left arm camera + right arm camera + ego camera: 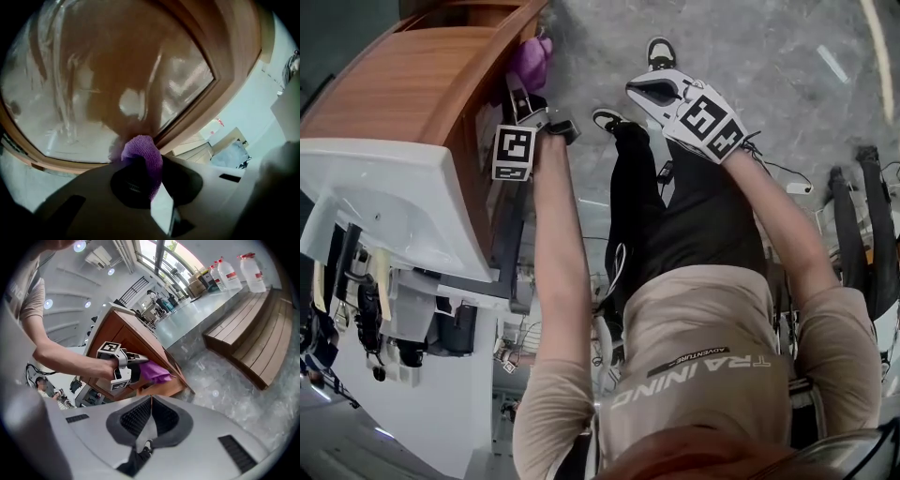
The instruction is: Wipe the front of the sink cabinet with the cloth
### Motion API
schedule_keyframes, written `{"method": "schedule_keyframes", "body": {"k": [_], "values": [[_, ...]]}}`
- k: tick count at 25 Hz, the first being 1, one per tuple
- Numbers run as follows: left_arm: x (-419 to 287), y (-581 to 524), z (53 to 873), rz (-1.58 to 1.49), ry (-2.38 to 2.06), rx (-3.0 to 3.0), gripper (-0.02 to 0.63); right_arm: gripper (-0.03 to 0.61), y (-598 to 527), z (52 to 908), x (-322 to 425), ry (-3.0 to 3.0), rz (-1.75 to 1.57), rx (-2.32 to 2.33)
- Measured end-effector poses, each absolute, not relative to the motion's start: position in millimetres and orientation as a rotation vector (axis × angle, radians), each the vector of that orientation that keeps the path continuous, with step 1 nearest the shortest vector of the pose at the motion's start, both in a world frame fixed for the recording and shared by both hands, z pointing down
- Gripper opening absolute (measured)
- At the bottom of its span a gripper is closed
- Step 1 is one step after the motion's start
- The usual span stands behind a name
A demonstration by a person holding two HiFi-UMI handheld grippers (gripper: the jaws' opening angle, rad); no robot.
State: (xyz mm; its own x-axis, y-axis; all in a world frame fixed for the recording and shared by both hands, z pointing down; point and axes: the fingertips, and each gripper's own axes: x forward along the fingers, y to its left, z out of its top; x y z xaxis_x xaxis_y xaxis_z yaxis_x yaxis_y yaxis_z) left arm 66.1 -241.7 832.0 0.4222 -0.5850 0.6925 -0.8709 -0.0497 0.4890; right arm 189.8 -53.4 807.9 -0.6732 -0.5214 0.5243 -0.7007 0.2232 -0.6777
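Wooden cabinet front (117,70) ahead: left gripper (140,164) was clamped on the cloth (143,150), which looked pressed to it; right gripper (150,404) was closed, empty. Mid-wipe, I judged; the next move needed a steady sweep across.

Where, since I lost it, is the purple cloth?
Head view, upper left: purple cloth clamped in the left gripper, against the brown wooden cabinet front.
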Motion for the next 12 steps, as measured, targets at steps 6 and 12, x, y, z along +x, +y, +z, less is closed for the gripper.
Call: {"method": "schedule_keyframes", "body": {"k": [6,12], "values": [[100.8,-240.9,828.8,0.39,-1.21,1.768,0.038,0.014,-56.5,802.3,208.9,-2.312,1.44,1.213],[119.9,-246.9,830.4,0.345,-1.149,1.776,0.038,0.014,-59.0,802.0,213.1,-2.306,1.431,1.251]]}}
